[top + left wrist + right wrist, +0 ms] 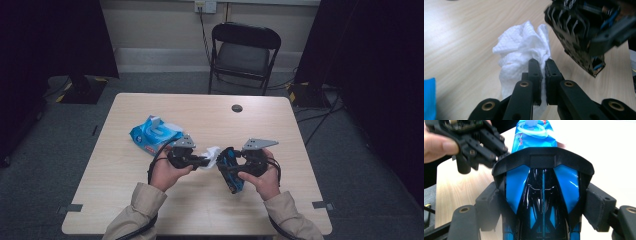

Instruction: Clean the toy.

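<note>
Left gripper (202, 161) is pinched tight on a crumpled white wipe (521, 50), held right beside the black-and-blue toy car (542, 202). Right gripper (235, 167) has its jaws spread wide, clamping that car above the table (150, 210).

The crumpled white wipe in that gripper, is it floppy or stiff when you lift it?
Probably floppy: the crumpled white wipe bunches in soft folds above the left hand-held gripper, whose jaws pinch it nearly shut. It looks light, thin and quilted. It likely won't slip or roll, though it may sag when rubbed on the blue-and-black toy car.
</note>
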`<state>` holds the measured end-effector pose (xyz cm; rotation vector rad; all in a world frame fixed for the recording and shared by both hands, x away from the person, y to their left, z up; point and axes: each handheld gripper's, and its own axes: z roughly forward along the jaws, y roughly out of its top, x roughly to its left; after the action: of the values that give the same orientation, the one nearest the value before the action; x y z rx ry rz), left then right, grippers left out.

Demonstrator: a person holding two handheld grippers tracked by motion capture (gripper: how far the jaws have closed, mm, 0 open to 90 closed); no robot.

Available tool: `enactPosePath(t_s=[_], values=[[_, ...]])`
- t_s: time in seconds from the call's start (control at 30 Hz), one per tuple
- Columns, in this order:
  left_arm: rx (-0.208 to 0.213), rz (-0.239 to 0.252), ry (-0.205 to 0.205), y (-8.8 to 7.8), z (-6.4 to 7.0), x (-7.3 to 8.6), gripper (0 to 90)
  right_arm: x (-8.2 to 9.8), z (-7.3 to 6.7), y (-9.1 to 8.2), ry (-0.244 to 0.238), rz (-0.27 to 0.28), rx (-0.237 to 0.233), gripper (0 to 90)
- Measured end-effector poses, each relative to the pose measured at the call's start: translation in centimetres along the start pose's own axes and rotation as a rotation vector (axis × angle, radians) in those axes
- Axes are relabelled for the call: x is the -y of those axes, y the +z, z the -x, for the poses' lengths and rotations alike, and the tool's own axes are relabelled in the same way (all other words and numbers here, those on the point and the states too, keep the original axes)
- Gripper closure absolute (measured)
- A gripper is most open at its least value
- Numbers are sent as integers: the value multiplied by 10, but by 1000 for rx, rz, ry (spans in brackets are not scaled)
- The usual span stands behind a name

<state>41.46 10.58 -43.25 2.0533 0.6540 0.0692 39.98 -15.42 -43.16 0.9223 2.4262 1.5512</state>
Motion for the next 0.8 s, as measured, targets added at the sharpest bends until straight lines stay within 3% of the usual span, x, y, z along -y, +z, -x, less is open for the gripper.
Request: enactPosePath(t_s=[0.33, 0.8], values=[[-8, 15, 4, 0, -1, -8, 855, 1, -2, 1, -2, -1, -5, 255], [15, 16, 25, 6, 4, -12, 855, 2, -2, 2, -3, -5, -8, 255]])
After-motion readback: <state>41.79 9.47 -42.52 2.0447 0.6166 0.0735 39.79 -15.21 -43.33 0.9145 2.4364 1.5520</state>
